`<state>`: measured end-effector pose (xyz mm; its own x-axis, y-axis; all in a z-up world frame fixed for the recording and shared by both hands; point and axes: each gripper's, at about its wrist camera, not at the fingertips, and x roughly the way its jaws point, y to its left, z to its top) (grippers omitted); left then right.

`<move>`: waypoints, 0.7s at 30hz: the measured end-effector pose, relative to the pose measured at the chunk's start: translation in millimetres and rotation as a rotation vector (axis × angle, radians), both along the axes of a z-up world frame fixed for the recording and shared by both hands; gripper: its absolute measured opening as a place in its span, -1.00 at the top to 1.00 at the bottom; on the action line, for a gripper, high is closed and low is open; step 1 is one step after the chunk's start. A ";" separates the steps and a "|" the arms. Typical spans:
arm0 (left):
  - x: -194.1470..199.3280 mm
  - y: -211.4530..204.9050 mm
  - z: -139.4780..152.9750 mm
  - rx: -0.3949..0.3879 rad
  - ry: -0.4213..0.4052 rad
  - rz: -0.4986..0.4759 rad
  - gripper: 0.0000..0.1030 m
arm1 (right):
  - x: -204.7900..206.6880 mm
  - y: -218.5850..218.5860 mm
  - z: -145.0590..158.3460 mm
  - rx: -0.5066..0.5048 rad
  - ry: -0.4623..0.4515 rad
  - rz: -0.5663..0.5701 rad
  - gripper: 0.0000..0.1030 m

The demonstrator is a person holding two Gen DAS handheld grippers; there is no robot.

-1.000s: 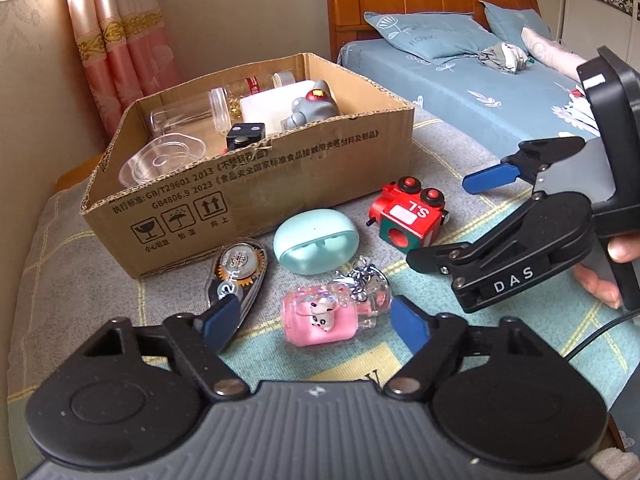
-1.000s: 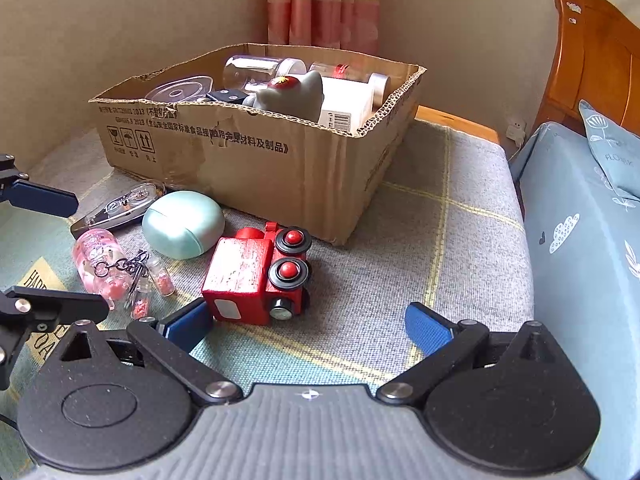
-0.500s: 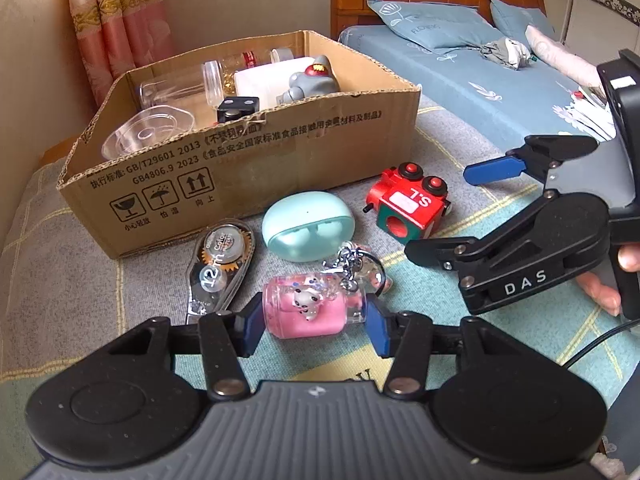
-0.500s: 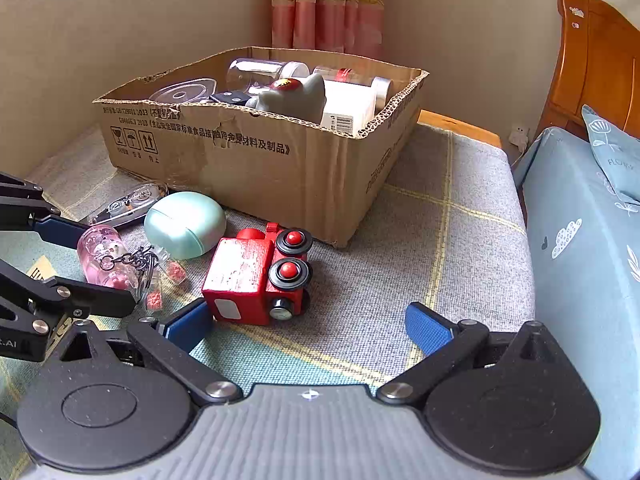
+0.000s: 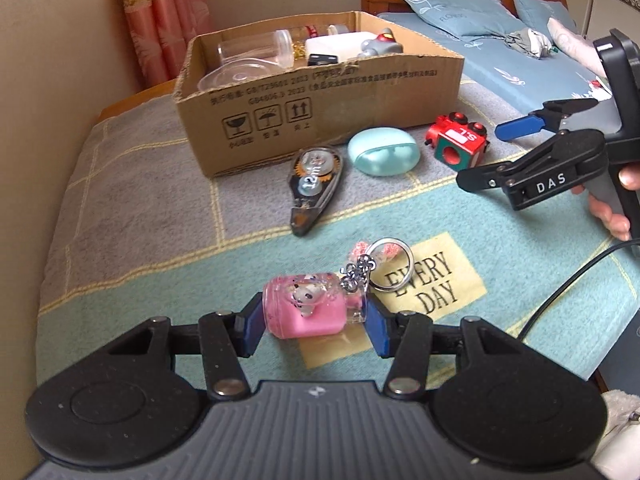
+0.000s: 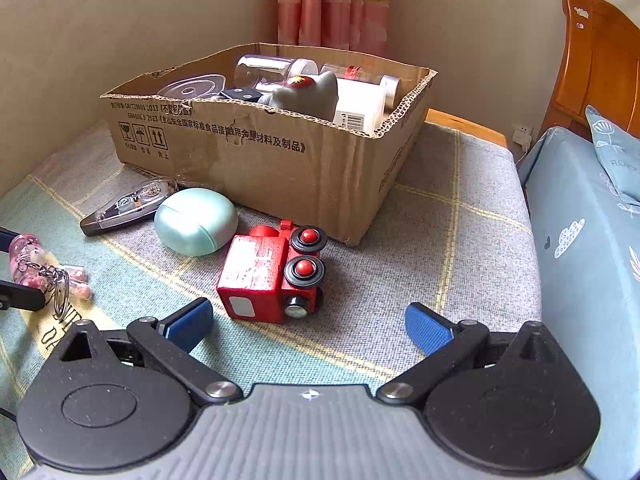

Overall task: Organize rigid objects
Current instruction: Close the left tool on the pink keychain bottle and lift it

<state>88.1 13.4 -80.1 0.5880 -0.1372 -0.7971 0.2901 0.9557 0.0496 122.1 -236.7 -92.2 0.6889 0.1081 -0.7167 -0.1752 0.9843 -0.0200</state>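
My left gripper [image 5: 315, 323] is shut on the pink keychain bottle [image 5: 306, 305], its blue pads pressing both ends; the ring and chain [image 5: 390, 265] trail off to the right. The same pink keychain bottle [image 6: 26, 258] shows at the left edge of the right wrist view. A cardboard box [image 5: 320, 96] with several items stands further back. My right gripper [image 6: 308, 326] is open, nothing between its fingers, just short of the red toy train [image 6: 272, 276]. A mint oval case [image 6: 196, 221] and a correction tape dispenser [image 6: 128, 204] lie by the box.
A blanket [image 6: 440, 248] covers the surface; its patch [image 5: 420, 280] reads "EVERY DAY". A bed with blue bedding [image 6: 580, 260] lies to the right, a wooden headboard [image 6: 592, 68] behind. Walls and a pink curtain [image 6: 332, 4] stand behind the box. A black cable [image 5: 568, 280] runs at the right.
My left gripper closed on the pink keychain bottle and drew it back toward the near side, away from the mint case and tape dispenser. My right gripper stayed put.
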 end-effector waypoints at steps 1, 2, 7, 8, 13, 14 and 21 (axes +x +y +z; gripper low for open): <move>-0.4 3.0 -0.2 -0.004 -0.004 0.014 0.01 | 0.0 1.2 0.1 0.000 0.000 -0.001 -1.00; -0.2 4.9 -0.7 -0.009 -0.012 0.024 0.00 | 0.2 2.2 0.1 0.000 0.000 -0.003 -1.00; 5.9 0.5 -5.0 -0.022 -0.034 0.057 -0.06 | 0.2 6.1 0.8 -0.001 0.003 -0.026 -1.00; 7.1 0.7 -5.4 -0.028 -0.038 0.060 -0.07 | -0.3 6.8 0.9 -0.001 0.003 -0.031 -1.00; 9.3 6.7 -6.1 -0.042 -0.037 0.067 -0.10 | 0.9 9.1 1.8 -0.003 0.010 -0.036 -1.00; 8.4 8.8 -6.1 -0.036 -0.039 0.071 -0.11 | 0.8 9.1 1.8 -0.003 0.009 -0.036 -1.00; 10.0 11.8 -6.5 -0.042 -0.043 0.099 -0.10 | 6.3 16.2 1.6 -0.001 0.004 -0.027 -1.00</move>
